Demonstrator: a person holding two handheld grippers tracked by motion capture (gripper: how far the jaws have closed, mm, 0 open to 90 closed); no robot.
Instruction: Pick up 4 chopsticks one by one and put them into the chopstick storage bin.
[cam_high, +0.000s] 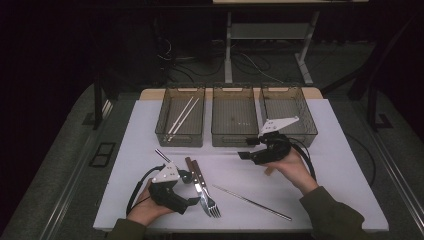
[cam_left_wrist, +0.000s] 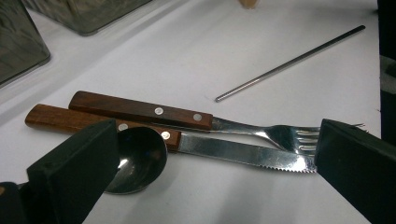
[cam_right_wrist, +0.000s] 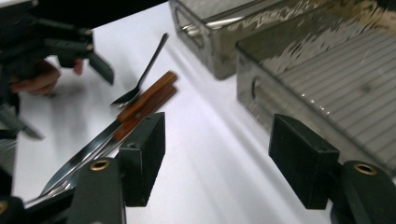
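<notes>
The left gripper (cam_left_wrist: 205, 177) is held with jaws spread wide over the knife (cam_left_wrist: 173, 142) and fork (cam_left_wrist: 187, 119), which lie side by side on the table (cam_high: 320, 165), the spoon (cam_left_wrist: 137, 158) touching the knife's handle. Nothing is grasped. The right gripper (cam_right_wrist: 217, 158) is likewise released, near the trays (cam_high: 235, 122).

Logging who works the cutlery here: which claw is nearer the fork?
Left. The left claw hangs right beside the fork, jaws open over it; the right claw is farther off, near the bins.
</notes>
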